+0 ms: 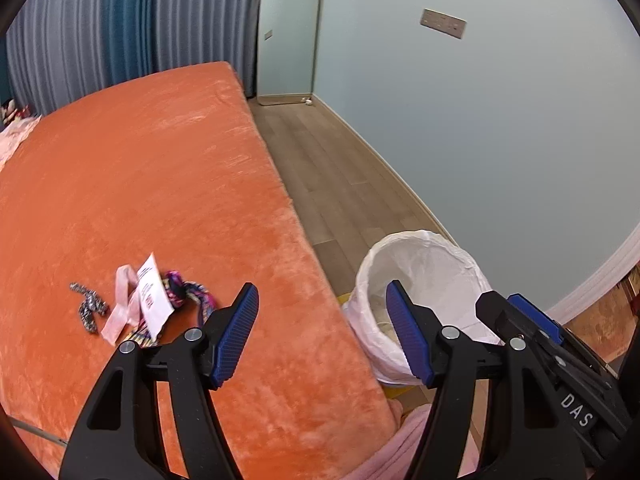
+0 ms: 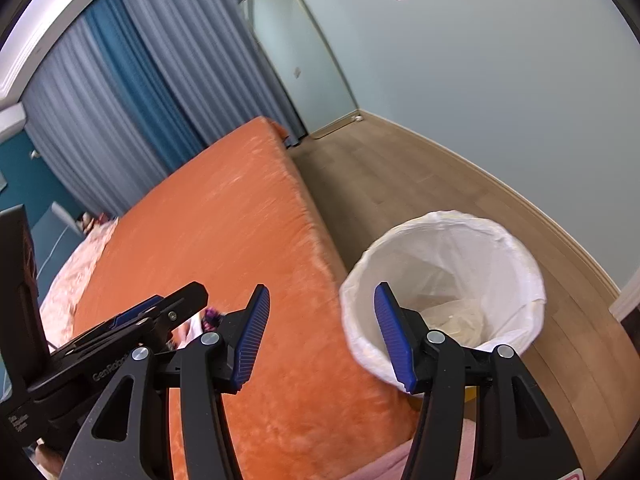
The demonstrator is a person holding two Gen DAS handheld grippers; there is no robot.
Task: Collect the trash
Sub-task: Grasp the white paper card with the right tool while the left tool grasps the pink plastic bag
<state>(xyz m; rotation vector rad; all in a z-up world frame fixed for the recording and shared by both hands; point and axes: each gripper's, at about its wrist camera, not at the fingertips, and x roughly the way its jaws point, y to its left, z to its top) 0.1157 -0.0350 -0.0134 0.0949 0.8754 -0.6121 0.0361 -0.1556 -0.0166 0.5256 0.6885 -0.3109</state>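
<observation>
Small trash lies on the orange bed (image 1: 160, 184): a white paper slip (image 1: 154, 296), a pink ribbon (image 1: 120, 312), a multicoloured cloth piece (image 1: 192, 292) and a speckled black-and-white strip (image 1: 88, 308). My left gripper (image 1: 322, 286) stands open and empty over the bed's right edge, just right of that pile. A bin with a white liner (image 2: 448, 256) stands on the floor beside the bed, with some crumpled pale trash (image 2: 452, 320) at its bottom. My right gripper (image 2: 321, 286) is open and empty, between the bed edge and the bin's rim.
The wood floor (image 1: 332, 168) runs between the bed and a pale blue wall (image 1: 480, 120). Grey and blue curtains (image 1: 100, 32) hang behind the bed. A pink quilt (image 2: 76, 272) lies at the bed's far left. Pink cloth (image 1: 400, 452) shows below the grippers.
</observation>
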